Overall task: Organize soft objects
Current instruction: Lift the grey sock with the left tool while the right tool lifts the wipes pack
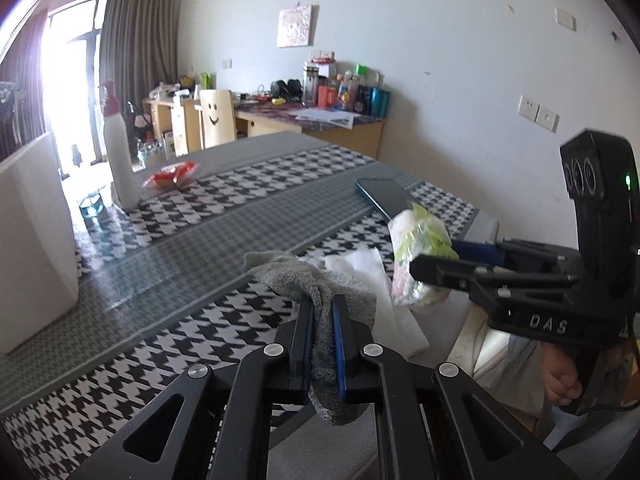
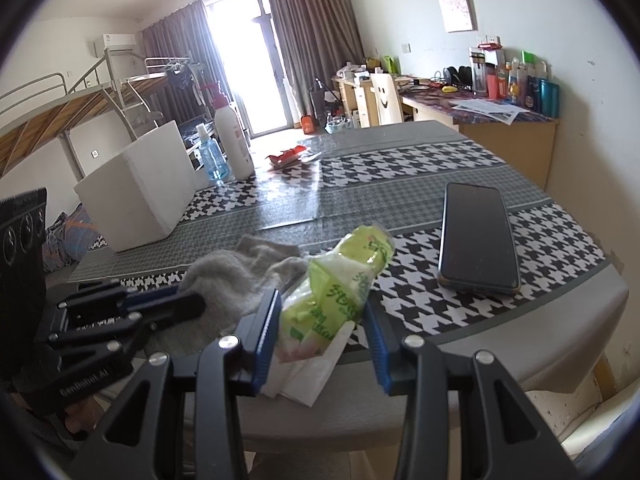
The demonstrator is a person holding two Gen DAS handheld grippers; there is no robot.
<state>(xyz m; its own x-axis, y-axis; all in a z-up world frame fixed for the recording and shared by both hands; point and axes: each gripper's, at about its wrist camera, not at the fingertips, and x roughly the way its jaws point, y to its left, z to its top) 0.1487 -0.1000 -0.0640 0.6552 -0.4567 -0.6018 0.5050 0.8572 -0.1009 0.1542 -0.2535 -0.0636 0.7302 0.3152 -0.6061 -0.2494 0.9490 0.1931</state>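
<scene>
A grey sock (image 1: pixel 320 296), low in the centre of the left wrist view, is hanging clamped between the pads of the left gripper (image 1: pixel 323 344), its toe drooping below the jaws and its cuff flopping forward over the houndstooth table (image 1: pixel 168 344). At centre right of the same view, the right gripper (image 1: pixel 444 264) is clamped on a green-and-white tissue pack (image 1: pixel 420 256), which is sticking up clear of a loose white tissue sheet (image 1: pixel 364 276) lying on the cloth. In the right wrist view the pack (image 2: pixel 336 288) is sitting between the blue pads at lower centre, the sheet (image 2: pixel 316 376) trailing beneath.

Both soft things appear to be in the pick-up step, gripped and clear of the cloth. The white box (image 2: pixel 140 192), upper left in the right wrist view, is probably the destination; reaching it would mean carrying both across the table and opening the jaws above it.

The table's rounded near edge is running just under the right gripper, so a dropped pack could slide off. A phone (image 2: pixel 478 236) is lying at right, well clear of the route. The white bottle (image 2: pixel 232 140) and blue bottle (image 2: pixel 212 156) are crowding the box's far side, leaving its near side open.
</scene>
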